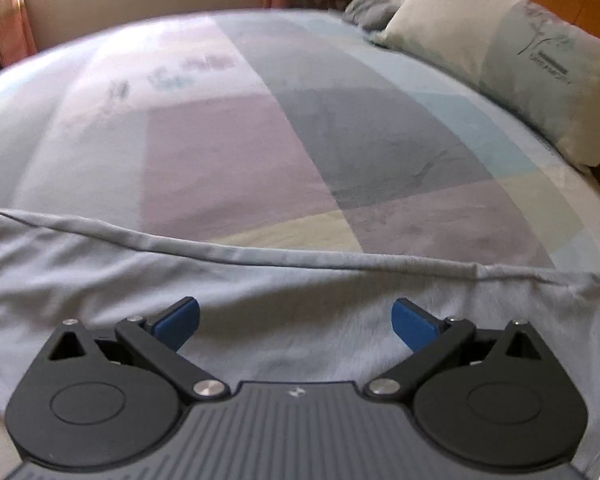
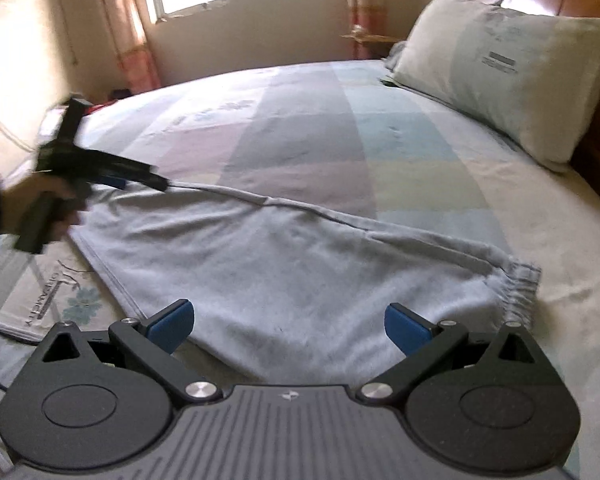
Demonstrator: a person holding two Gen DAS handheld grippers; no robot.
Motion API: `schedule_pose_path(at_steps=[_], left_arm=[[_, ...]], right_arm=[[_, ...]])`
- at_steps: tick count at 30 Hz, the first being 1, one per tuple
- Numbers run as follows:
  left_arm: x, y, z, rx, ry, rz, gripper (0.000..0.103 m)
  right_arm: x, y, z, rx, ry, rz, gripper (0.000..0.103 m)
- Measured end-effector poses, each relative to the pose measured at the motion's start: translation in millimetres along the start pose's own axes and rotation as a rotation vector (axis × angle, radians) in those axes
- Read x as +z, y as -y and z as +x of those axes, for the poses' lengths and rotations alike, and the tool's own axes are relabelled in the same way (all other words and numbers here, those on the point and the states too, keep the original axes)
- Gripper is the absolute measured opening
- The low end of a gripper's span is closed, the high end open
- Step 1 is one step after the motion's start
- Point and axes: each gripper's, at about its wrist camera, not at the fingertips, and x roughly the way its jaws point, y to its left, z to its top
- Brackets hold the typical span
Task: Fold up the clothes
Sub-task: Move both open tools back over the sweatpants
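Your right gripper (image 2: pixel 288 326) hovers wide open and empty over the grey trousers (image 2: pixel 284 264), whose long axis runs leftward across the bed (image 2: pixel 340 128) from the elastic cuff (image 2: pixel 518 292) toward your equally open left gripper (image 1: pixel 296 322).
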Motion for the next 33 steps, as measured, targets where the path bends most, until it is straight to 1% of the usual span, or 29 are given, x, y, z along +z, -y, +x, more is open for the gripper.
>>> schedule_pose_path(at_steps=[2, 5, 9, 12, 14, 16, 18, 20, 22, 25, 27, 28, 30, 33], left_arm=[[3.9, -3.5, 19.2, -0.004, -0.042, -0.041, 0.101], [9.9, -10.6, 42.3, 0.022, -0.061, -0.091, 0.101], [25.4, -13.8, 55.8, 0.048, -0.039, -0.077, 0.102], [34.1, -20.2, 46.5, 0.021, -0.037, -0.121, 0.102], [36.8, -28.3, 29.8, -0.003, -0.004, -0.130, 0.102], [35.9, -39.0, 16.6, 0.015, 0.016, -0.129, 0.102], [29.2, -53.2, 13.1, 0.035, 0.001, -0.158, 0.102], [20.4, -66.2, 20.1, 0.066, -0.031, -0.182, 0.102], [15.5, -75.5, 30.1, 0.086, -0.034, -0.190, 0.102], [24.7, -71.6, 35.0, 0.146, -0.029, -0.135, 0.102], [31.2, -65.9, 29.1, 0.159, -0.024, -0.125, 0.101], [31.3, -60.1, 22.8, 0.144, -0.013, -0.115, 0.101], [25.9, -41.5, 8.3, 0.113, -0.006, -0.061, 0.102], [12.3, -2.8, -5.0, 0.033, -0.019, 0.042, 0.102]], right_arm=[[-1.7, 1.7, 2.4, 0.013, 0.002, -0.007, 0.103], [-4.8, 4.5, 7.1, 0.032, -0.012, 0.002, 0.103], [-9.0, 3.6, 15.8, 0.052, -0.030, 0.004, 0.103], [-10.9, 0.9, 20.8, 0.054, -0.055, 0.007, 0.103], [-9.0, -0.3, 20.5, 0.068, -0.058, 0.014, 0.103], [-7.3, -1.2, 21.4, 0.075, -0.061, 0.012, 0.103], [-6.3, -1.4, 24.8, 0.073, -0.066, 0.012, 0.103], [-5.7, -0.4, 30.2, 0.074, -0.077, 0.023, 0.103], [-5.2, 0.8, 34.8, 0.078, -0.089, 0.037, 0.103], [-4.3, 0.6, 37.8, 0.076, -0.099, 0.027, 0.103], [-4.2, 1.4, 38.4, 0.068, -0.108, 0.007, 0.103], [-3.6, 3.1, 38.5, 0.063, -0.114, -0.002, 0.103], [-2.4, 9.4, 40.1, 0.057, -0.133, -0.009, 0.103], [-2.3, 23.9, 46.8, 0.063, -0.176, 0.010, 0.103]])
